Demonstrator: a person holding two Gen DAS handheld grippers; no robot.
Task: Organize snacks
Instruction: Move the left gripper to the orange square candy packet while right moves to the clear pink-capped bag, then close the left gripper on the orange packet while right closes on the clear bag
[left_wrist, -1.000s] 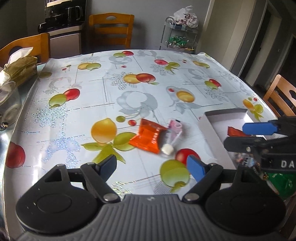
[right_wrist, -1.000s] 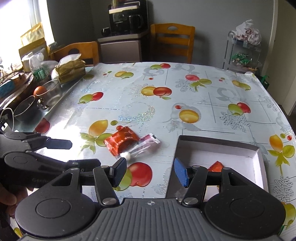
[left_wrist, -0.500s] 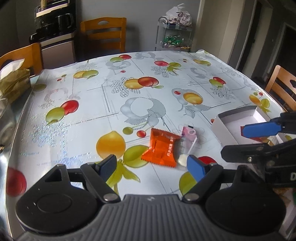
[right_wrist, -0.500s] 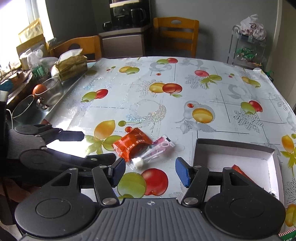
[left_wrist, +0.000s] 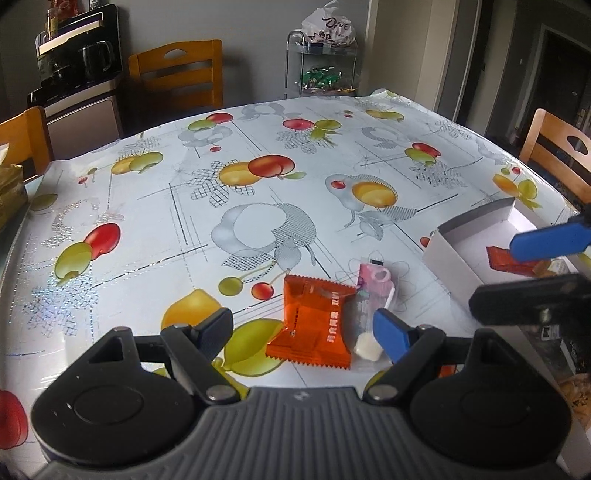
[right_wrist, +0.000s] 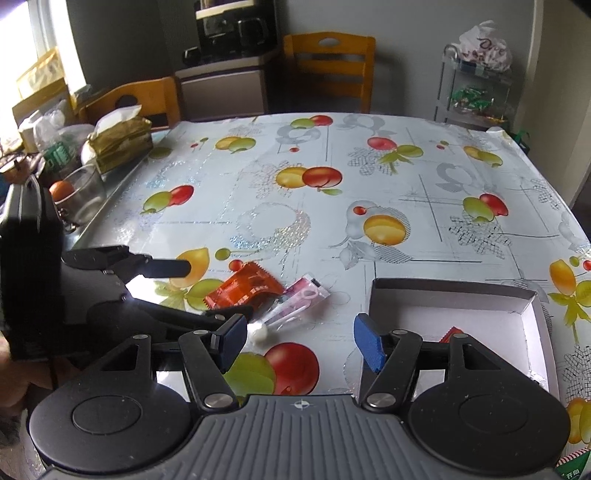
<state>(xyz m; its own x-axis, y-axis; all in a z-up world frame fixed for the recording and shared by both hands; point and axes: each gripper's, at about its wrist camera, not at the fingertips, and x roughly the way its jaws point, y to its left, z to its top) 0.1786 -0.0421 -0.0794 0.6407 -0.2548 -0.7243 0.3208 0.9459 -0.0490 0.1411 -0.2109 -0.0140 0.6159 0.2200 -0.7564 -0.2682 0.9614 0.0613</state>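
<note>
An orange snack packet lies flat on the fruit-print tablecloth. A pink and clear packet with a white sweet at its end touches its right side. My left gripper is open just above the table, its fingers straddling the orange packet without touching it. My right gripper hovers by the white box's near left corner; its jaws are opening with nothing between them. A red packet lies in the box.
A glass bowl and a tissue pack sit at the table's left edge. Wooden chairs stand at the far and right sides, and a wire cart holds sweets. A green packet shows at the near right.
My left gripper moved down and in toward the orange and pink packets, which now lie between its fingers. The right gripper's jaws spread wider and it shifted slightly left.
</note>
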